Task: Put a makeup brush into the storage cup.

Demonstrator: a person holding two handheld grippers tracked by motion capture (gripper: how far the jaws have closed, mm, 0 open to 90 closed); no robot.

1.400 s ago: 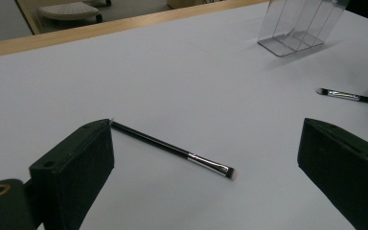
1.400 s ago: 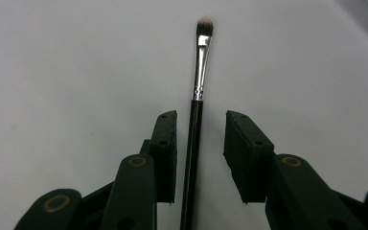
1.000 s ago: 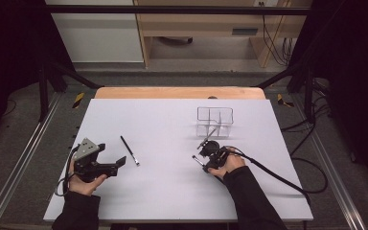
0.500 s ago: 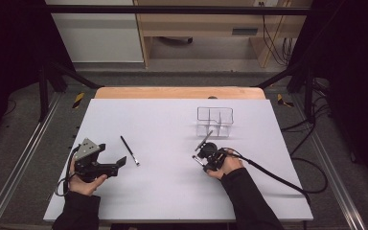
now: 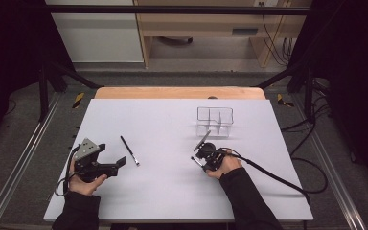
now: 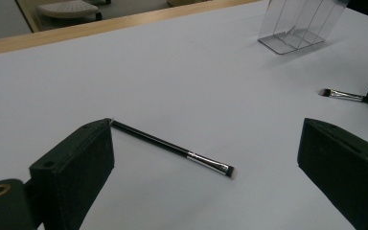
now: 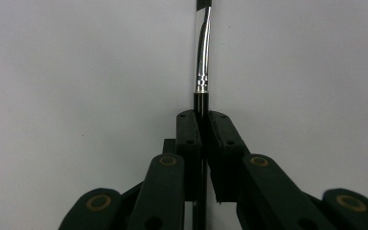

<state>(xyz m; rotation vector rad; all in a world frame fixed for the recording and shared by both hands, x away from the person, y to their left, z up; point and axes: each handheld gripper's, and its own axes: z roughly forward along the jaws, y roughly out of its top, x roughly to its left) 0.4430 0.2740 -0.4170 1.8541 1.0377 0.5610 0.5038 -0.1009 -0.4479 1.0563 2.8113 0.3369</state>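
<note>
1. Right gripper view had my right gripper (image 7: 202, 125) clamped shut on a thin makeup brush (image 7: 202, 57), pinching the black handle just below the silver ferrule. It looked like a light, stiff little stick, so I figured a gentle squeeze would do; the glossy handle seemed slippery, though, and could twist in the pads.
2. From the high view, that hand (image 5: 225, 164) sat on the white table (image 5: 172, 191) near the clear organizer (image 5: 214, 120), held brush (image 5: 199, 162) poking toward my left.
3. My left gripper (image 6: 206, 163) was wide open, jaws well apart, with a second brush (image 6: 172, 147) lying flat on the table between and just beyond them.
4. That one had a slim black handle, a short silver ferrule and a tiny pale-tipped bristle head, pointing to my right.
5. My guess: grab it mid-handle, never by the bristles, since those looked soft and easy to splay. Lying flat, it'd probably be fiddly to get under.
6. The organizer was see-through plastic with upright dividers, probably light and easy to knock.
</note>
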